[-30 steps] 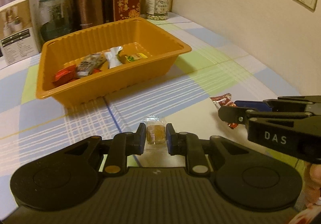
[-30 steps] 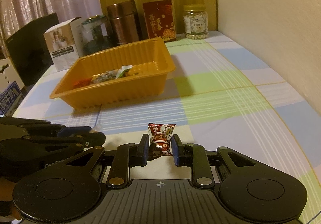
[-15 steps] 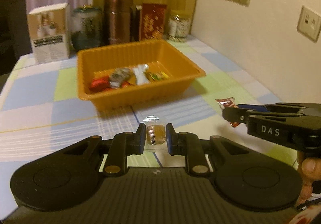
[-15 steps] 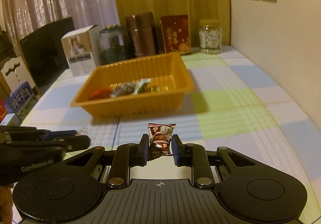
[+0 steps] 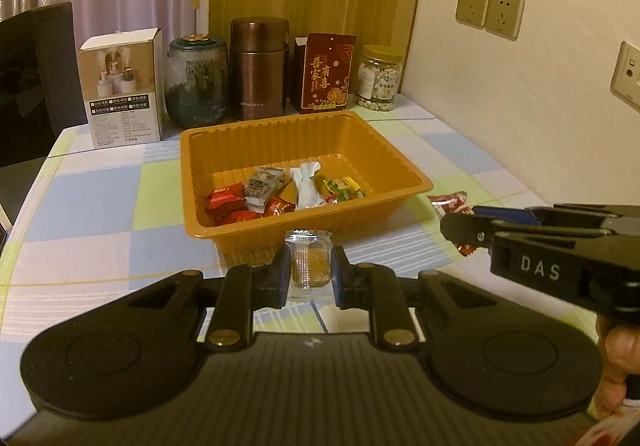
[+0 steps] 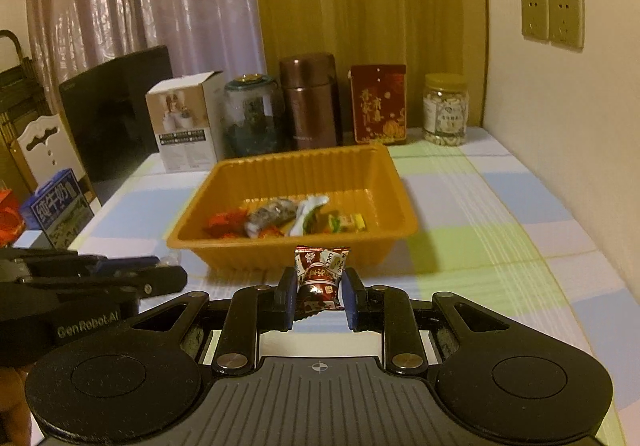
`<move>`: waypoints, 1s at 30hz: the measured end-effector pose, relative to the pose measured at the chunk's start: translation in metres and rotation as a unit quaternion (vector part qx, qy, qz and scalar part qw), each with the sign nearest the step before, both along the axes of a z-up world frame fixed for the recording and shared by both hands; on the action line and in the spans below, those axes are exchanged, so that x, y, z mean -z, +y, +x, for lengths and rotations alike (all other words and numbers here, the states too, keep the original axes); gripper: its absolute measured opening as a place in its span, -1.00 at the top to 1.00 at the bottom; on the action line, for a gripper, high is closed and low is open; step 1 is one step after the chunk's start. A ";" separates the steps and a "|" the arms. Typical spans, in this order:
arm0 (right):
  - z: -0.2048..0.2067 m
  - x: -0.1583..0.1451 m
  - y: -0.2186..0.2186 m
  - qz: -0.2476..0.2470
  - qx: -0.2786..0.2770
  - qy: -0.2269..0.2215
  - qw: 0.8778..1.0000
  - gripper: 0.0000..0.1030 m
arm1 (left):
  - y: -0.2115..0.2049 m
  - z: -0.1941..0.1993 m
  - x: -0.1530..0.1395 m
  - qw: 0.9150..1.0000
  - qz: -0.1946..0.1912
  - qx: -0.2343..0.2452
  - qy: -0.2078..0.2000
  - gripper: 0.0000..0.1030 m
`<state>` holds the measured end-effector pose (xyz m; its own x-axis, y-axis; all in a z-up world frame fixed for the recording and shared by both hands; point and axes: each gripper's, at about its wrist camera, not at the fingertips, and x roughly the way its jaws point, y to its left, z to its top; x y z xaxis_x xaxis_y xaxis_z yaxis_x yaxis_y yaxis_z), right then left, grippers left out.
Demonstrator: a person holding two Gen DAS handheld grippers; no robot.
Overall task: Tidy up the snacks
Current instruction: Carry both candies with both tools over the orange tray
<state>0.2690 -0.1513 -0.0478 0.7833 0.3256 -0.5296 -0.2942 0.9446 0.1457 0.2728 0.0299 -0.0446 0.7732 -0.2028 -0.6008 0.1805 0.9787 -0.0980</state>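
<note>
A: Left claw [image 5: 308,272] status?

B: Clamped on a clear packet [image 5: 309,260] with an amber sweet inside. Packet sits upright between the blue pads, top seal poking out above them. Held off the counter [image 5: 100,214], just in front of the tray's near wall.

A: Right claw [image 6: 320,292]?

B: Clamped on a dark red snack [image 6: 320,276]. Wrapper is pinched at its lower half, crimped top edge flaring above the pads. Also off the counter, in front of the tray.

A: Where's the tray?

B: Orange tray [image 5: 304,130] mid-counter on the checked cloth. Inside, along the near part of the floor: red packets [image 5: 226,200] at left, a grey-brown packet [image 5: 264,184] next to them, a white wrapper [image 5: 306,186] in the middle, a green-yellow packet [image 5: 344,188] at right. Far half of the tray floor is bare.

A: Claws relative to each other?

B: Side by side, well apart. In the left view the right claw comes in from the right edge, its red snack visible at the tip. In the right view the left claw shows at lower left.

A: Behind the tray?

B: Row along the back: white box [image 5: 122,90], glass jar [image 5: 196,80], brown flask [image 5: 260,68], red box [image 5: 326,74], nut jar [image 5: 378,80].
</note>
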 end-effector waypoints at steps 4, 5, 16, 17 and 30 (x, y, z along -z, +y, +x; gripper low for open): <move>0.008 -0.004 0.002 0.003 0.002 -0.003 1.000 0.53 | 0.001 0.005 -0.002 1.000 -0.002 -0.001 -0.001 0.64; 0.010 -0.004 0.002 0.004 0.003 -0.003 1.000 0.53 | 0.001 0.006 -0.003 1.000 -0.002 -0.001 -0.003 0.64; 0.031 -0.012 0.005 0.018 0.013 -0.009 1.000 0.53 | 0.000 0.027 -0.005 1.000 -0.010 0.004 -0.005 0.64; 0.033 -0.013 0.005 0.019 0.014 -0.010 1.000 0.53 | 0.000 0.029 -0.005 1.000 -0.010 0.003 -0.006 0.64; 0.075 -0.017 0.003 0.042 0.037 -0.014 0.998 0.53 | 0.017 0.063 -0.010 1.000 -0.014 -0.013 -0.017 0.64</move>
